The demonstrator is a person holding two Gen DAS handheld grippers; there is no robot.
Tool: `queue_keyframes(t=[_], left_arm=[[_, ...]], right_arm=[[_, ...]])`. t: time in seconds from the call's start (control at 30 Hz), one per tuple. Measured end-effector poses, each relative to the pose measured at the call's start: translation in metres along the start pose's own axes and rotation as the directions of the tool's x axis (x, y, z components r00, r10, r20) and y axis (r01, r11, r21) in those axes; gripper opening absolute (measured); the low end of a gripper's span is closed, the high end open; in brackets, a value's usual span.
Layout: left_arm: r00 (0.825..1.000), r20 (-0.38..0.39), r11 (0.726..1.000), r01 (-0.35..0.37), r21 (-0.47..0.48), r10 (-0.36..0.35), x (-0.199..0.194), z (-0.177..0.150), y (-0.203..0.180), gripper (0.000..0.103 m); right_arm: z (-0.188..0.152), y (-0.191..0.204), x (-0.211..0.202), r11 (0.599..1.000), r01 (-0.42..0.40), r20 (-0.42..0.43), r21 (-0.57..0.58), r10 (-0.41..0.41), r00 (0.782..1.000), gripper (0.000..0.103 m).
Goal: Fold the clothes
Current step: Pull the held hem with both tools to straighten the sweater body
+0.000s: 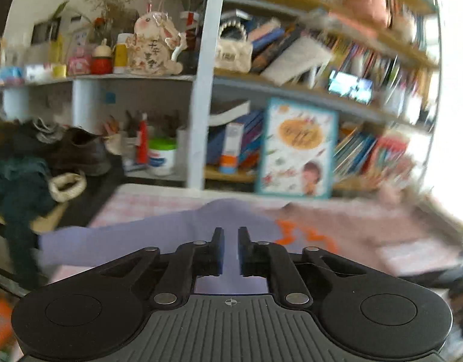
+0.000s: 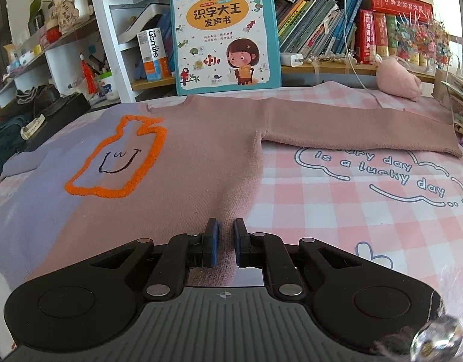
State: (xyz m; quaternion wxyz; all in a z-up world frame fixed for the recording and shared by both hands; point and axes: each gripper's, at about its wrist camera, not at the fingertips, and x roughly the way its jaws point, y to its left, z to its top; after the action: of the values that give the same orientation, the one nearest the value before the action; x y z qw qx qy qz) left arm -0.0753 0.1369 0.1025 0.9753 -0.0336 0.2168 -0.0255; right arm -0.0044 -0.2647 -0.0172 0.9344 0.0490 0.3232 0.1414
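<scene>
One sweater spread flat, two grippers above it.

Left wrist view, blurred: the left gripper hovers with fingers slightly parted and empty, over the lilac half of the sweater on a pink checked cloth; a bookshelf stands behind. Right wrist view: the right gripper, fingers a little apart and holding nothing, sits above the sweater's pink side near its edge. One sleeve stretches right; a picture book and one pink plush toy sit beyond.
</scene>
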Motion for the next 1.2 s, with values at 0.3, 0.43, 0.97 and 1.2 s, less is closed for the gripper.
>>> queue_keyframes(t=[0.3, 0.43, 0.97, 1.2], left_arm=[[0.972, -0.231, 0.993, 0.010, -0.118, -0.038, 0.115, -0.035, 0.033, 0.045], [0.959, -0.263, 0.979, 0.057, -0.194, -0.108, 0.142, -0.047, 0.039, 0.017], [0.946, -0.230, 0.970, 0.202, -0.135, -0.229, 0.162, -0.041, 0.003, 0.004], [0.952, -0.214, 0.968, 0.184, -0.168, -0.219, 0.143, -0.045, 0.010, 0.012]], right_arm=[[0.007, -0.001, 0.006, 1.000, 0.018, -0.001, 0.018, -0.018, 1.000, 0.019], [0.014, 0.001, 0.011, 1.000, 0.011, -0.021, -0.015, -0.012, 1.000, 0.009], [0.023, -0.037, 0.010, 0.986, 0.151, 0.000, 0.066, -0.152, 0.988, 0.008], [0.027, -0.030, 0.016, 0.988, 0.144, -0.008, 0.047, -0.144, 0.990, 0.011]])
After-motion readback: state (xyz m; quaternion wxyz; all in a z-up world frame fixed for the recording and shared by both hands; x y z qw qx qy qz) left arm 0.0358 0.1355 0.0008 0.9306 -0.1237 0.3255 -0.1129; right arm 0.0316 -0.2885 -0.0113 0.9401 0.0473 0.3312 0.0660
